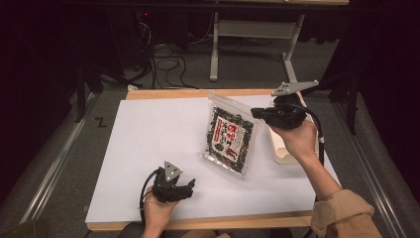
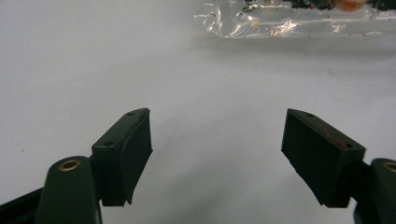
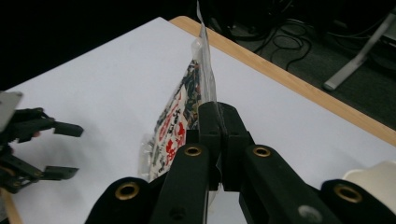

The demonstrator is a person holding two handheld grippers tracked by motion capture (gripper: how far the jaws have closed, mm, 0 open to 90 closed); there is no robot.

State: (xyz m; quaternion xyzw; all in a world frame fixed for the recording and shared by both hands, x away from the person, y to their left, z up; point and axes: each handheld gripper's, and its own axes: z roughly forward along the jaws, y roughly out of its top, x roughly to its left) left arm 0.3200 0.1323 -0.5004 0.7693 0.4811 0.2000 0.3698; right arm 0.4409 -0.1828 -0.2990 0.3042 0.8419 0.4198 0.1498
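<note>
Packet (image 1: 231, 135) tilted, long axis near-far.

High view looks down; both gripper views, close, share the packet (image 1: 231, 137).

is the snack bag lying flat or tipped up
Tipped up. The right gripper is shut on one edge of the bag, which stands on edge in the right gripper view, its lower edge near the table.
</note>
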